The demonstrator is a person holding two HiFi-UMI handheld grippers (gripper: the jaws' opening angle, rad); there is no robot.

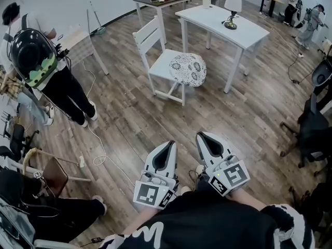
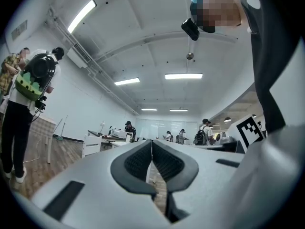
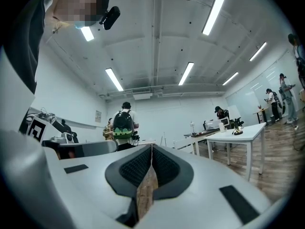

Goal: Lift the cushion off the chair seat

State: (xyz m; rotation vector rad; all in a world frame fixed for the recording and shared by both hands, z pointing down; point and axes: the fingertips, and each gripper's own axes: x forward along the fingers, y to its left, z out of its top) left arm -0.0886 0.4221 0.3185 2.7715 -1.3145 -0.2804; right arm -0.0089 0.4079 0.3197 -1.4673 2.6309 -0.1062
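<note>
A round cushion (image 1: 188, 69) with a white lace-like pattern lies on the seat of a white wooden chair (image 1: 149, 39) in the middle of the room, hanging a little over the seat's right edge. Both grippers are held close to my body, well short of the chair, and point towards it. The left gripper (image 1: 169, 143) (image 2: 152, 142) has its jaws shut with nothing between them. The right gripper (image 1: 201, 135) (image 3: 152, 148) stands beside it, also shut and empty. Neither gripper view shows the cushion.
A white table (image 1: 244, 32) with a lamp (image 1: 232, 8) stands just right of the chair, a darker table (image 1: 145, 1) behind it. A person with a black backpack (image 1: 32, 53) stands at left. A cable (image 1: 98, 152) lies on the wood floor. Office chairs (image 1: 314, 128) crowd the right edge.
</note>
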